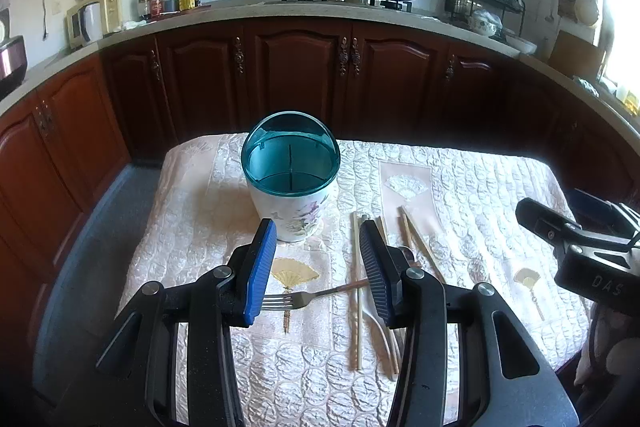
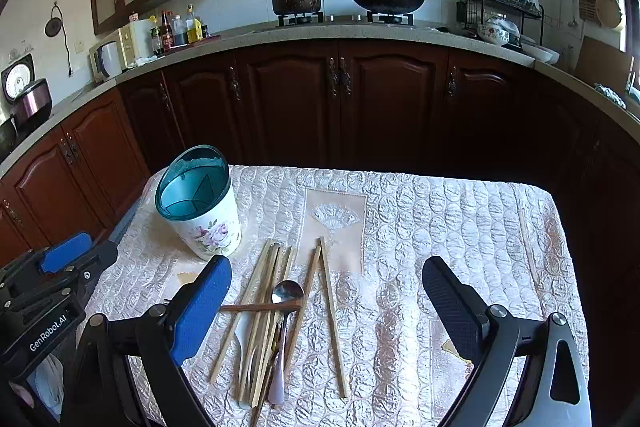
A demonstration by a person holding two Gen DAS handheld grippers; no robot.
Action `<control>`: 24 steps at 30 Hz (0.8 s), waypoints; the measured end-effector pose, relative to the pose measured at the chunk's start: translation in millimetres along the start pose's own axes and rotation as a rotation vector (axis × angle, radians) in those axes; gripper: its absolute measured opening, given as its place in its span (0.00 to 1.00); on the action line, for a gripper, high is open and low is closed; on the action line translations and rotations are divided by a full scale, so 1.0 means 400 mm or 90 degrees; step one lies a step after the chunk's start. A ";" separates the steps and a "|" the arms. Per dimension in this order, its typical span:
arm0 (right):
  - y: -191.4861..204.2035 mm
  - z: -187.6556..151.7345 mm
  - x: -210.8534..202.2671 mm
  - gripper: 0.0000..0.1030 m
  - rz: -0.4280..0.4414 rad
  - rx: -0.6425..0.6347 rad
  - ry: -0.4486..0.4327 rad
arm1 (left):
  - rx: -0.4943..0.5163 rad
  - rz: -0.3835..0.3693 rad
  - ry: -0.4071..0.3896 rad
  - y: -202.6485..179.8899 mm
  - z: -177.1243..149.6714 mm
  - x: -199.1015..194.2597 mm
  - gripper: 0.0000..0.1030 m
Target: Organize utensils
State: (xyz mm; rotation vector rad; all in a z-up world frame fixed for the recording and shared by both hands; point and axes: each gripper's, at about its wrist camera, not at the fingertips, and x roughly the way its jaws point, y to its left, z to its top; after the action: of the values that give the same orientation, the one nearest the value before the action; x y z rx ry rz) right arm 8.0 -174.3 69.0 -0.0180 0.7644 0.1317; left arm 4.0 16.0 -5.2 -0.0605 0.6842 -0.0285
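I am holding my left gripper [image 1: 318, 259] with its jaws apart and nothing between the pads, hovering over the table [image 1: 480, 179]. Below it a fork [image 1: 296, 301] is lying with its tines pointing left, crossing a chopstick [image 1: 356, 291]. My right gripper [image 2: 326, 307] is gaping wide and gripping nothing, hanging above the utensil pile: chopsticks [image 2: 264, 307] in a loose bundle, a spoon [image 2: 287, 291] resting on them, a white spoon [image 2: 277, 387] nearer me. The holder [image 2: 200, 203], white with flowers and a teal divided insert, is standing upright beyond the pile to the left, nothing showing inside it.
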 end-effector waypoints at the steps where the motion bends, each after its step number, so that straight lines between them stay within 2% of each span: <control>1: 0.000 0.000 0.002 0.93 -0.001 0.000 0.001 | 0.006 0.005 -0.001 -0.001 -0.002 0.002 0.42; 24: -0.003 0.000 0.011 0.93 -0.003 -0.001 0.008 | -0.007 -0.005 -0.001 -0.003 -0.005 0.005 0.42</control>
State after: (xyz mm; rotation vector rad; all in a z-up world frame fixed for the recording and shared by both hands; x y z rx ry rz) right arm 11.1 -175.2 65.9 -0.0219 0.7774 0.1284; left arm 4.3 14.8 -7.8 -0.0744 0.6827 -0.0320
